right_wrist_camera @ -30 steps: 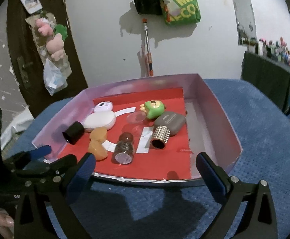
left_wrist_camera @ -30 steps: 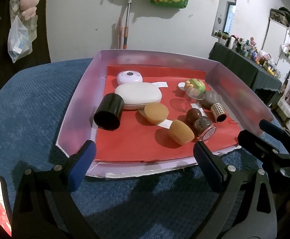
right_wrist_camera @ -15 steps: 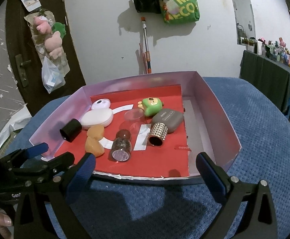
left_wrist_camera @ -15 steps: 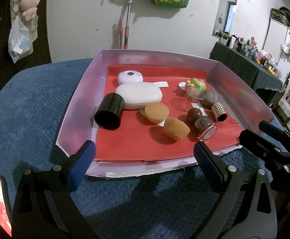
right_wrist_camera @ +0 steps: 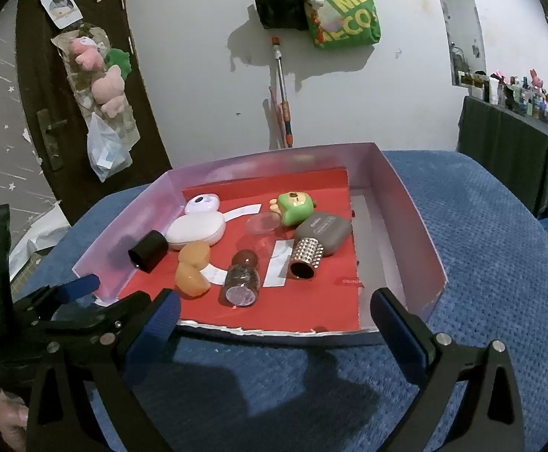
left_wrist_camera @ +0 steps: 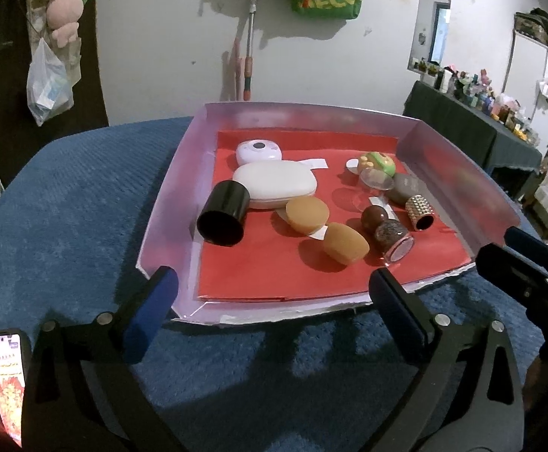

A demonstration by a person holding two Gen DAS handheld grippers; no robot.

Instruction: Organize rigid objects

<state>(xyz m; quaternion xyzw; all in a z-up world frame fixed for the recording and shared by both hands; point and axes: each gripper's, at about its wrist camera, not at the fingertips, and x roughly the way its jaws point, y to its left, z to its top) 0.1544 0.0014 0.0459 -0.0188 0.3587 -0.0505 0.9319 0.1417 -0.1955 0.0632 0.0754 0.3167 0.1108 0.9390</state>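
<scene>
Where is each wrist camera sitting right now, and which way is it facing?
Left wrist: behind the open left gripper, at the tray's near-left side, facing the far wall; the right gripper shows at right.
Right wrist: behind the open right gripper, at the tray's near-right side; the left gripper and a hand show at left.
Shared: tray, black cap, green toy, blue cloth.

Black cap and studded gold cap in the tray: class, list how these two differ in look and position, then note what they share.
The black cap is plain and smooth; the studded gold cap is covered in small studs. The black cap looks larger. The black cap lies near the tray's left wall beside a white case; the gold one lies toward the right, by a grey case. Both are cylinders on their sides, open ends facing the cameras.
</scene>
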